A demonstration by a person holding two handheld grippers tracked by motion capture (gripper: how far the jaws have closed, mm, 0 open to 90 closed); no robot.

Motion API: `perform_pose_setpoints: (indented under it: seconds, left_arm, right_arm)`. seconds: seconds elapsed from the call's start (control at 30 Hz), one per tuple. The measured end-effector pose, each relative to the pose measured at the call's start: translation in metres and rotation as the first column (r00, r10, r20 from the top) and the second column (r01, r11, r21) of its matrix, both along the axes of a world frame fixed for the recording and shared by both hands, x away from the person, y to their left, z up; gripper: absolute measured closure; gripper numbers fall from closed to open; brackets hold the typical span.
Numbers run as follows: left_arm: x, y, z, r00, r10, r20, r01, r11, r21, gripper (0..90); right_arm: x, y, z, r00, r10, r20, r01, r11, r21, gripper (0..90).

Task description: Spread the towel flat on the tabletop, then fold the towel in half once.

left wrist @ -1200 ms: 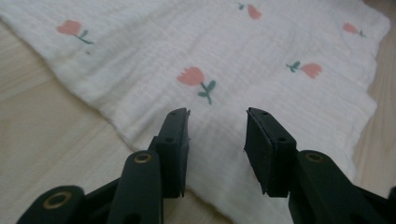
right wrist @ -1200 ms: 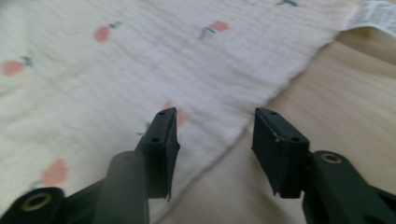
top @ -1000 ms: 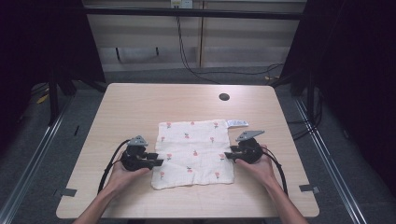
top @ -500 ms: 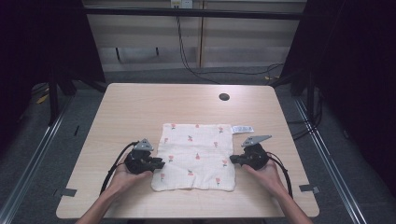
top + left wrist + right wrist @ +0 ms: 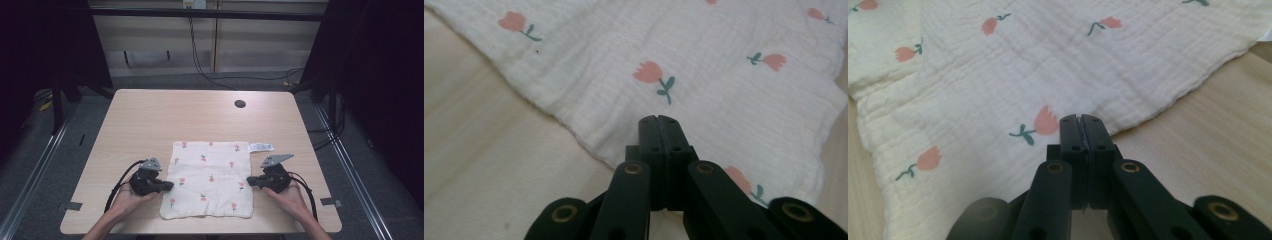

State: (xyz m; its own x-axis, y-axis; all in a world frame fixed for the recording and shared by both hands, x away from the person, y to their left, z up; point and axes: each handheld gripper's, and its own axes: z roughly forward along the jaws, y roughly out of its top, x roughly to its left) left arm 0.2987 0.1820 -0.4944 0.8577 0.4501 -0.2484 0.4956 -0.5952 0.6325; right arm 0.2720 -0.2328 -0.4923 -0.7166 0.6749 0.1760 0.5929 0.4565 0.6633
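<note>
While the cloth point(image 5: 209, 179) lies flat on the desk point(image 5: 165, 120), a person holds one gripper at each side of it. Seen from above, the cloth is in the near half of the desk, a little right of the middle, roughly at 6 o'clock from the desk's centre. It is white with small red flowers, and a small white tag point(image 5: 261, 147) sticks out at its far right corner, at about 2 o'clock from the cloth's middle.

At 9 o'clock from the cloth is the left gripper point(image 5: 167, 186), held in the left hand point(image 5: 127, 199), with a black cable point(image 5: 118, 185) that curves back along the desk. Its tip touches the left edge of the cloth. In the left gripper view point(image 5: 659, 120) the two black jaws are pressed together over the cloth's edge; they have just been closing. Whether they pinch any fabric I cannot tell, because the tips hide the place.

At 3 o'clock from the cloth is the right gripper point(image 5: 250, 182), held in the right hand point(image 5: 290, 197), and its tip reaches the right edge. In the right gripper view point(image 5: 1081, 119) the jaws are also clenched together, just at the border of the cloth beside a red flower point(image 5: 1040, 124). If fabric is caught between them is not clear.

A dark round hole point(image 5: 240, 104) is in the desk at 1 o'clock, well apart from the cloth.
</note>
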Motion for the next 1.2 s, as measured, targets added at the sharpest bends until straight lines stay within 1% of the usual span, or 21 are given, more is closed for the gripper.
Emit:
perform_pose_setpoints:
  seconds: [0.03,0.13,0.17,0.2,0.23,0.3,0.33,0.47,0.57,0.6,0.67,0.77,0.8,0.83,0.87,0.9,0.93,1.0,1.03,1.07,1.2]
  left_arm:
    - [-0.002,0.001,0.0,0.9999,0.0,-0.012,0.0,0.9999,-0.012,90.0]
    - [-0.004,0.001,0.0,0.9999,-0.006,-0.014,0.006,1.0,-0.004,89.5]
    - [-0.003,0.001,0.0,1.0,-0.002,-0.004,0.002,1.0,-0.008,85.0]
    - [-0.003,0.001,0.001,0.9999,-0.004,-0.011,0.004,0.9999,-0.015,85.0]
    - [-0.002,0.002,0.002,0.9999,-0.006,-0.008,0.006,0.9996,-0.027,79.6]
    - [0.0,0.004,0.004,0.9999,-0.005,-0.01,0.005,0.9975,-0.07,72.6]
    - [0.0,0.004,0.004,0.9999,-0.005,-0.01,0.005,0.9975,-0.07,71.9]
    - [0.005,0.005,0.005,0.9997,0.024,-0.007,-0.025,0.9966,-0.079,68.4]
    - [0.013,0.002,0.004,0.9984,0.057,0.008,-0.056,0.9966,-0.06,60.9]
    - [0.021,0.0,0.003,0.9978,0.066,0.0,-0.066,0.9955,-0.068,58.8]
    - [0.026,-0.003,0.003,0.9961,0.085,0.024,-0.084,0.9946,-0.061,58.4]
    - [0.03,-0.007,0.003,0.9957,0.087,0.034,-0.085,0.9951,-0.05,58.8]
    - [0.031,-0.01,0.003,0.9959,0.074,0.051,-0.073,0.9968,-0.034,58.8]
    - [0.038,-0.013,0.004,0.9966,0.064,0.052,-0.063,0.9978,-0.02,60.6]
    - [0.038,-0.013,0.004,0.9966,0.064,0.052,-0.063,0.9978,-0.02,60.5]
    - [0.045,-0.012,0.005,0.9959,0.085,0.031,-0.083,0.9953,-0.05,60.5]
    - [0.045,-0.012,0.005,0.9959,0.085,0.031,-0.083,0.9953,-0.05,60.6]
    - [0.049,-0.012,0.004,0.9951,0.094,0.032,-0.092,0.9946,-0.048,60.6]
    - [0.051,-0.013,-0.001,0.9961,0.085,0.024,-0.084,0.9962,-0.022,60.3]
    - [0.051,-0.013,-0.003,0.996,0.084,0.031,-0.083,0.9958,-0.039,60.0]
    - [0.05,-0.015,-0.003,0.9935,0.099,0.056,-0.098,0.9948,-0.029,59.6]
  right_arm:
    - [-0.003,-0.001,0.0,1.0,0.001,-0.001,-0.001,1.0,-0.002,89.1]
    - [-0.006,-0.003,-0.003,0.9999,0.0,-0.012,0.0,1.0,0.006,88.7]
    - [-0.007,-0.004,-0.004,0.9998,-0.006,-0.021,0.006,0.9999,0.014,82.1]
    - [-0.007,-0.004,-0.004,0.9998,-0.006,-0.021,0.006,0.9999,0.014,82.1]
    - [-0.007,-0.003,-0.002,0.9999,-0.014,-0.005,0.014,0.9999,0.004,79.0]
    - [-0.007,-0.004,0.005,0.9994,-0.028,0.019,0.027,0.9994,0.022,73.6]
    - [-0.007,-0.005,0.006,0.9994,-0.025,0.025,0.024,0.999,0.038,73.3]
    - [-0.003,-0.009,0.011,0.9989,-0.032,0.036,0.03,0.9984,0.048,70.2]
    - [0.004,-0.011,0.015,0.9972,-0.051,0.054,0.048,0.9967,0.065,68.1]
    - [0.008,-0.012,0.018,0.9962,-0.062,0.061,0.057,0.9955,0.076,67.3]
    - [0.013,-0.012,0.022,0.9951,-0.063,0.076,0.057,0.9955,0.075,66.8]
    - [0.018,-0.012,0.027,0.9937,-0.068,0.089,0.062,0.9951,0.077,66.0]
    - [0.022,-0.013,0.03,0.9923,-0.071,0.101,0.064,0.9955,0.07,65.8]
    - [0.035,-0.016,0.029,0.9914,-0.09,0.095,0.083,0.9934,0.079,65.4]
    - [0.035,-0.016,0.029,0.9914,-0.09,0.095,0.083,0.9934,0.079,65.4]
    - [0.05,-0.015,0.026,0.9905,-0.11,0.082,0.108,0.9937,0.031,63.5]
    - [0.05,-0.015,0.026,0.9905,-0.11,0.082,0.108,0.9937,0.031,63.5]
    - [0.063,-0.014,0.024,0.992,-0.107,0.067,0.105,0.994,0.031,64.1]
    - [0.075,-0.013,0.023,0.9917,-0.107,0.072,0.105,0.994,0.03,65.5]
    - [0.08,-0.012,0.023,0.9912,-0.114,0.067,0.112,0.9933,0.028,66.0]
    - [0.095,-0.012,0.019,0.9882,-0.13,0.081,0.13,0.9915,0.011,68.0]
